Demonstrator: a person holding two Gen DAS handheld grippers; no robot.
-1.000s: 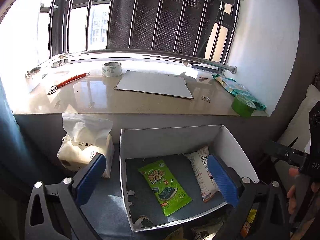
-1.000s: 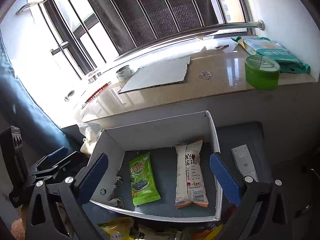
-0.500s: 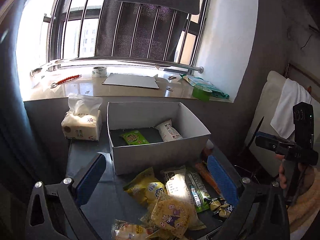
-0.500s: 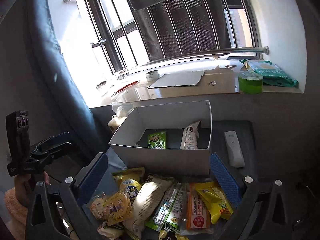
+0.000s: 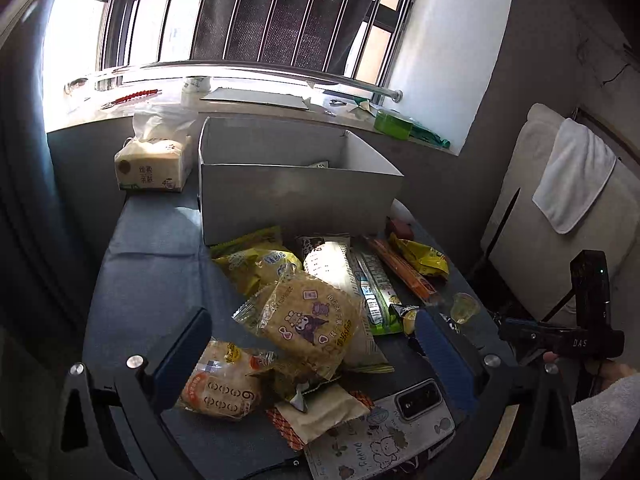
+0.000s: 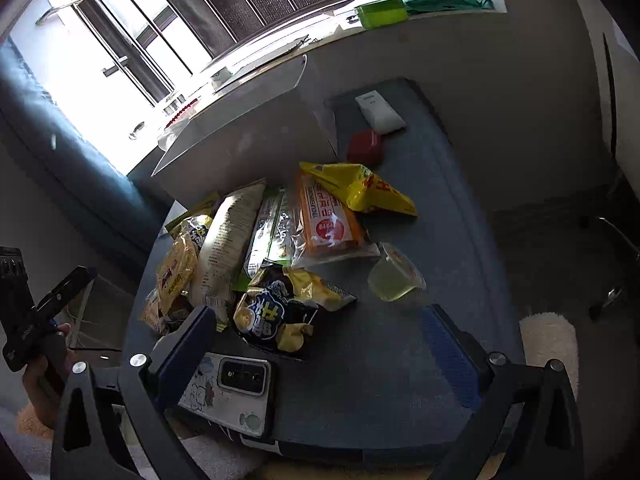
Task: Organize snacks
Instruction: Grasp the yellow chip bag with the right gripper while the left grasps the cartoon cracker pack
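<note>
We hold the left gripper (image 5: 312,344) wide over the round cookie pack (image 5: 310,318) mid-table; the right gripper (image 6: 320,330), also wide and empty, sits nearer the jelly cup (image 6: 394,274).

Left wrist camera looks from the table's near edge over the snack pile (image 5: 316,300) toward the white box (image 5: 296,196) and window; right wrist camera sits closer, tilted, angled down from the right; both share the pile, the box (image 6: 248,140) and the phone (image 5: 384,428).
</note>
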